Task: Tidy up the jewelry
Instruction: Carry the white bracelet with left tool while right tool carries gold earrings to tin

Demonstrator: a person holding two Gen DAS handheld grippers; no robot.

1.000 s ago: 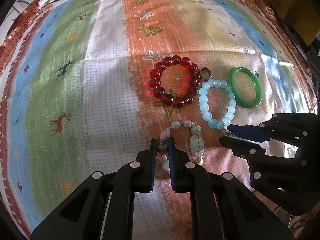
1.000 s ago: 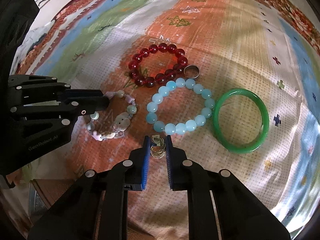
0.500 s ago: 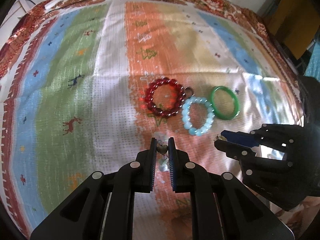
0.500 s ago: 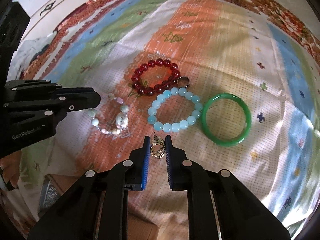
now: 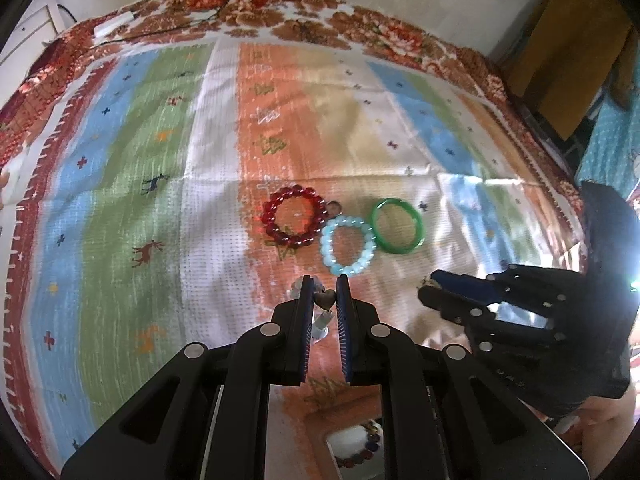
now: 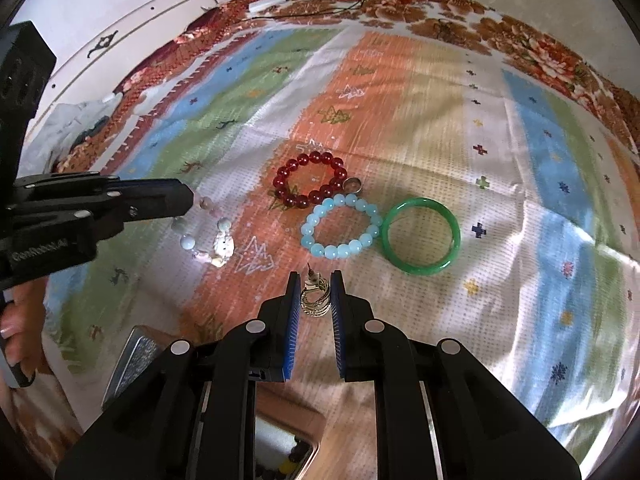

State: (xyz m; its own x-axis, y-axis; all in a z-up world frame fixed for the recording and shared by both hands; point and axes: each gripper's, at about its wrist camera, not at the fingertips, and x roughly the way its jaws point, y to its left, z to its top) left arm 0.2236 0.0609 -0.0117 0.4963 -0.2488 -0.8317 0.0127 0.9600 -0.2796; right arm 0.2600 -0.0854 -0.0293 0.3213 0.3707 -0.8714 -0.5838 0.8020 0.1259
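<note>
Both grippers are now lifting clear of the cloth (image 5: 120,240), each carrying a piece; a second ago they were down at surface level. Left gripper (image 5: 324,288) is clamping narrow on the pale mixed-bead bracelet (image 6: 212,236) by its small dark heart bead, the rest dangling off the cloth. Right gripper (image 6: 315,286) is pinching narrow on a gold earring (image 6: 316,300), its post sticking up between the pads. At the near edge, part of a box (image 5: 352,448) with dark beads inside is coming into view below both grippers, likely the drop-off, so the carry phase is starting. Still lying mid-cloth, unmoved: light blue bead bracelet (image 5: 347,246), green bangle (image 5: 397,226) just beside it, red bead bracelet (image 5: 294,216) beyond, and 1 small metal ring (image 5: 334,208) touching the red beads. That is leaving 4 pieces to collect.
</note>
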